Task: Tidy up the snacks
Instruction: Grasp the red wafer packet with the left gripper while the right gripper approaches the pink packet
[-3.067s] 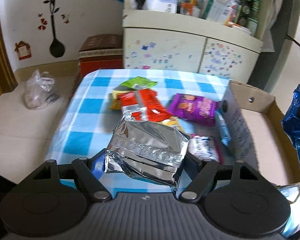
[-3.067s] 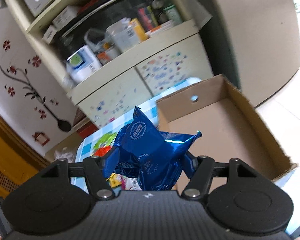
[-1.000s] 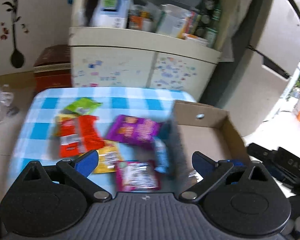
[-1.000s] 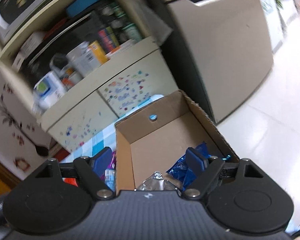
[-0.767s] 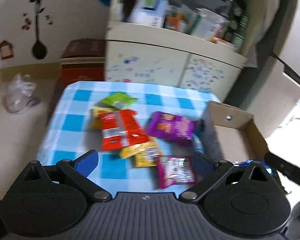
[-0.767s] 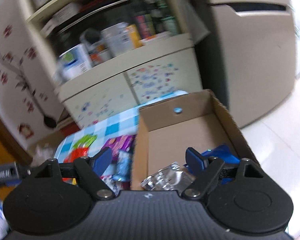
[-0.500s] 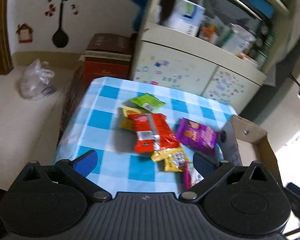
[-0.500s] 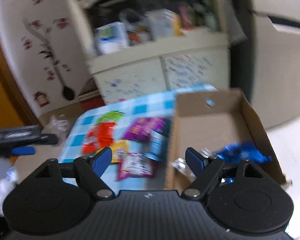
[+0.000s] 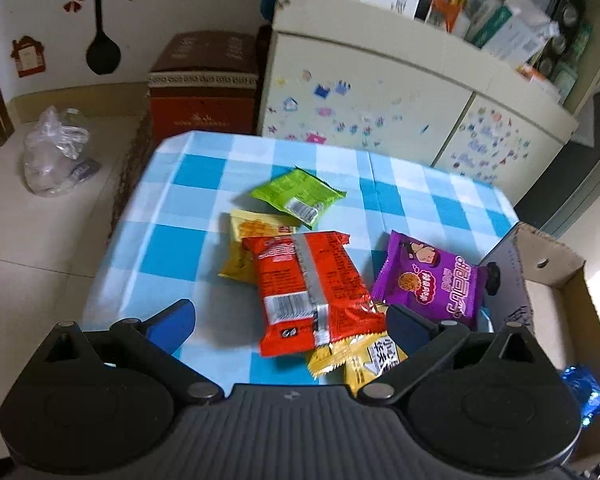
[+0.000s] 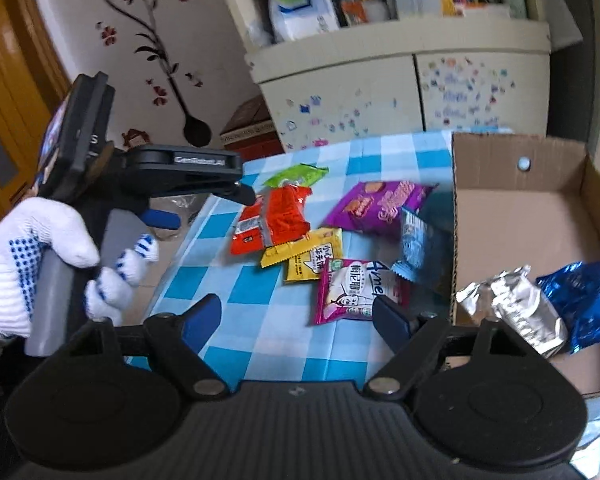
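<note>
Several snack packets lie on the blue-checked table (image 9: 196,208): a red packet (image 9: 308,288), a green one (image 9: 296,196), yellow ones (image 9: 252,240), a purple one (image 9: 432,280), a pink-white one (image 10: 352,288) and a light-blue one (image 10: 416,244). The cardboard box (image 10: 516,160) at the table's right holds a silver packet (image 10: 512,304) and a blue packet (image 10: 584,292). My left gripper (image 9: 288,320) hangs open over the red packet, held by a gloved hand (image 10: 32,248). Open and empty, my right gripper (image 10: 296,316) hovers before the pink-white packet.
Behind the table stands a cream cabinet (image 9: 380,92) with stickers and cluttered shelves. A red-brown box (image 9: 204,80) and a plastic bag (image 9: 52,156) sit on the floor at the left. A wooden door (image 10: 8,92) is at the far left.
Both grippers held packets earlier, silver in the left and blue in the right; these now lie in the box. Both grippers have swung left, from the box to over the table's snacks.
</note>
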The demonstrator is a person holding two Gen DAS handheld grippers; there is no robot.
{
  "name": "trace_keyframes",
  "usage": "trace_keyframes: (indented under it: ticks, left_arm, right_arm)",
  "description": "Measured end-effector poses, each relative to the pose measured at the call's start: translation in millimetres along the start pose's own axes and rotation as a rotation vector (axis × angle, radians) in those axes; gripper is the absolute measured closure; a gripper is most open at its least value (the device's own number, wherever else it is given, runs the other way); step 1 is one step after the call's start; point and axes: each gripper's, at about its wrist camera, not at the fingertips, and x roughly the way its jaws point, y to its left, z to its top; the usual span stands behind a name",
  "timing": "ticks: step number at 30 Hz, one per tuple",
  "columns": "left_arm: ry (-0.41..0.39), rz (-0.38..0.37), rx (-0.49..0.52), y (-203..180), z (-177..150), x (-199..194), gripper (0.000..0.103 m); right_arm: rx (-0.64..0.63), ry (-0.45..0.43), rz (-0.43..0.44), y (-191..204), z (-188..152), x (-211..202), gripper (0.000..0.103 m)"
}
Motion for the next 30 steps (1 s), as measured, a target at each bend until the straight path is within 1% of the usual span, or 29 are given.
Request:
trace_keyframes:
  ticks: [2, 7, 9, 12, 14, 16, 19, 21, 23, 25, 27, 28, 30]
  left_arm:
    - [0.008, 0.003, 0.005, -3, 3, 10, 0.0]
    - [0.034, 0.017, -0.007, -5, 10, 34, 0.0]
    - [0.056, 0.027, -0.024, -4, 12, 43, 0.0]
    - [0.083, 0.032, -0.04, -4, 15, 52, 0.0]
    - [0.087, 0.029, -0.045, -6, 16, 55, 0.0]
    - [0.091, 0.031, -0.041, -9, 17, 58, 0.0]
    - [0.101, 0.05, -0.01, -15, 18, 63, 0.0]
    - [0.115, 0.056, -0.01, -17, 17, 65, 0.0]
    - [0.126, 0.059, -0.013, -17, 16, 69, 0.0]
    - [0.126, 0.072, -0.018, -15, 15, 69, 0.001]
    - [0.127, 0.091, -0.028, -13, 14, 68, 0.003]
    - [0.126, 0.098, -0.028, -11, 14, 67, 0.003]
    - [0.121, 0.119, -0.024, -8, 13, 66, 0.006]
  right_arm:
    - [0.032, 0.01, -0.023, -2, 0, 12, 0.02]
    - [0.065, 0.049, -0.09, -1, 1, 44, 0.02]
    - [0.077, 0.057, -0.135, -1, 2, 55, 0.02]
    - [0.085, 0.08, -0.231, -1, 0, 72, 0.02]
    - [0.076, 0.078, -0.272, 1, 0, 80, 0.019]
    - [0.05, 0.079, -0.3, 4, 0, 85, 0.015]
    - [0.007, 0.088, -0.354, 10, -3, 93, 0.014]
    - [-0.018, 0.088, -0.355, 13, -4, 95, 0.014]
    - [-0.051, 0.11, -0.322, 17, -5, 100, 0.016]
    - [-0.056, 0.119, -0.335, 18, -7, 105, 0.016]
    - [-0.09, 0.113, -0.36, 21, -10, 110, 0.016]
    - [-0.103, 0.112, -0.373, 23, -11, 113, 0.015]
    - [-0.097, 0.103, -0.373, 24, -12, 117, 0.01]
